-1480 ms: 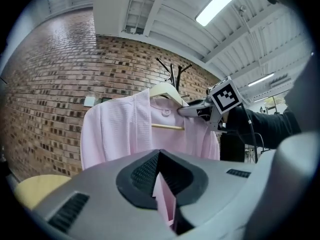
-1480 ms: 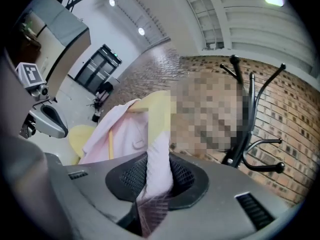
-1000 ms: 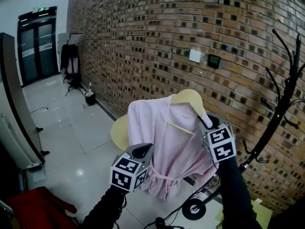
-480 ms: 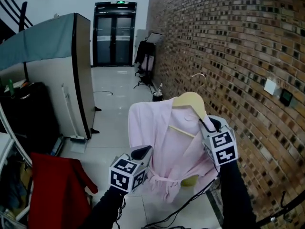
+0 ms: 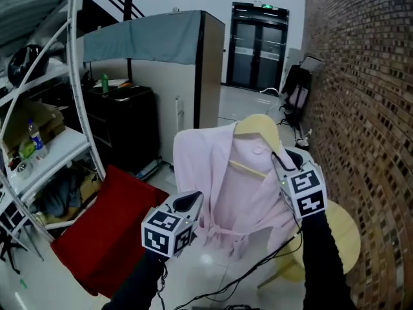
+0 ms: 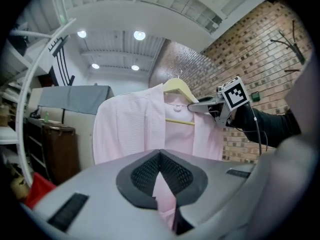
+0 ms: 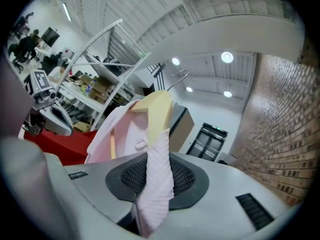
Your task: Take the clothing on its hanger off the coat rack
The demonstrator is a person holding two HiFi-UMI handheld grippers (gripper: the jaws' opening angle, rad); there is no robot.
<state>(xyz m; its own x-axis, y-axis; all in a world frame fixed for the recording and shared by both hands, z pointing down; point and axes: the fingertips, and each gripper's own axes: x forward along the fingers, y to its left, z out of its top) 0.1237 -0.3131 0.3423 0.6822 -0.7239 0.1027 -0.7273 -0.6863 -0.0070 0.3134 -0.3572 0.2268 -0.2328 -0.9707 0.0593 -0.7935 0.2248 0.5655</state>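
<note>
A pale pink robe [image 5: 226, 173] hangs on a cream wooden hanger [image 5: 258, 126], held up in mid-air away from any rack. My right gripper [image 5: 284, 160] is shut on the robe-covered right shoulder of the hanger; in the right gripper view pink cloth [image 7: 157, 179] runs between the jaws below the hanger [image 7: 157, 109]. My left gripper [image 5: 189, 201] is shut on the robe's lower front, and a pinched fold of the pink cloth [image 6: 162, 194] shows in the left gripper view. The coat rack is out of sight.
A brick wall [image 5: 361, 95] runs along the right. A metal shelving unit [image 5: 39, 154] stands at the left with a red cloth [image 5: 110, 231] below it. A tall partition [image 5: 161, 57] and black doors [image 5: 259, 44] lie behind. A round yellow table [image 5: 342, 231] and floor cables sit below.
The head view has swung left: the coat rack and much of the brick wall left the picture, shelving and partition came in. Both grippers keep their hold on the robe.
</note>
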